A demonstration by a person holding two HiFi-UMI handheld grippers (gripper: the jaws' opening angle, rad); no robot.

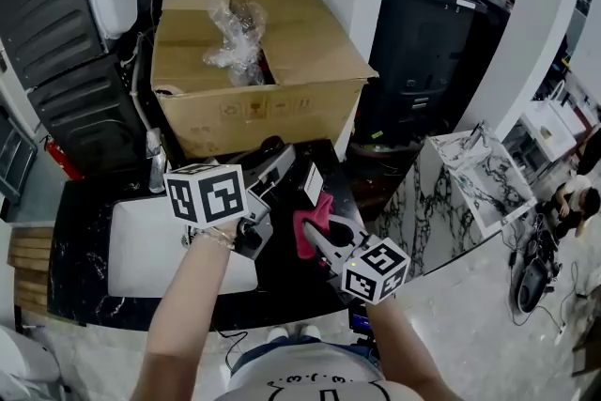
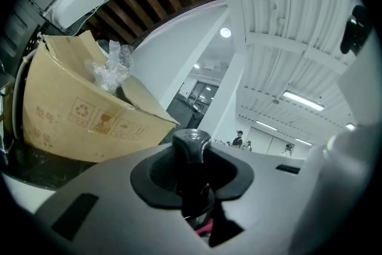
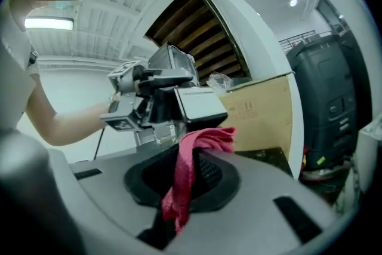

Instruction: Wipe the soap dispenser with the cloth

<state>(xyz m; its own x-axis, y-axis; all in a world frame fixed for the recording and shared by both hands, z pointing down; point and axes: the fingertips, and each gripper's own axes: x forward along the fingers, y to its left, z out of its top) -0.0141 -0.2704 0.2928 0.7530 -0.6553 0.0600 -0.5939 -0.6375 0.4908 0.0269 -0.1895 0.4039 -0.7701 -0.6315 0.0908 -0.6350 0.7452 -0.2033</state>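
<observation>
In the head view my left gripper [image 1: 285,172] is shut on the soap dispenser [image 1: 311,184], a dark bottle with a white label, held above the dark counter. The left gripper view shows the dispenser's dark pump top [image 2: 191,141] between the jaws of that gripper [image 2: 192,179]. My right gripper [image 1: 322,235] is shut on a pink cloth [image 1: 314,223], which lies just below and against the dispenser. In the right gripper view the cloth [image 3: 200,141] hangs out of the right gripper [image 3: 186,179], directly before the dispenser's label [image 3: 197,103] and the left gripper [image 3: 146,98].
A large open cardboard box [image 1: 282,99] with crumpled plastic wrap [image 1: 235,33] stands behind on the counter. A white sink [image 1: 141,249] with a faucet [image 1: 154,162] lies at the left. A marble counter [image 1: 441,202] is at the right, a black cabinet [image 1: 423,61] beyond.
</observation>
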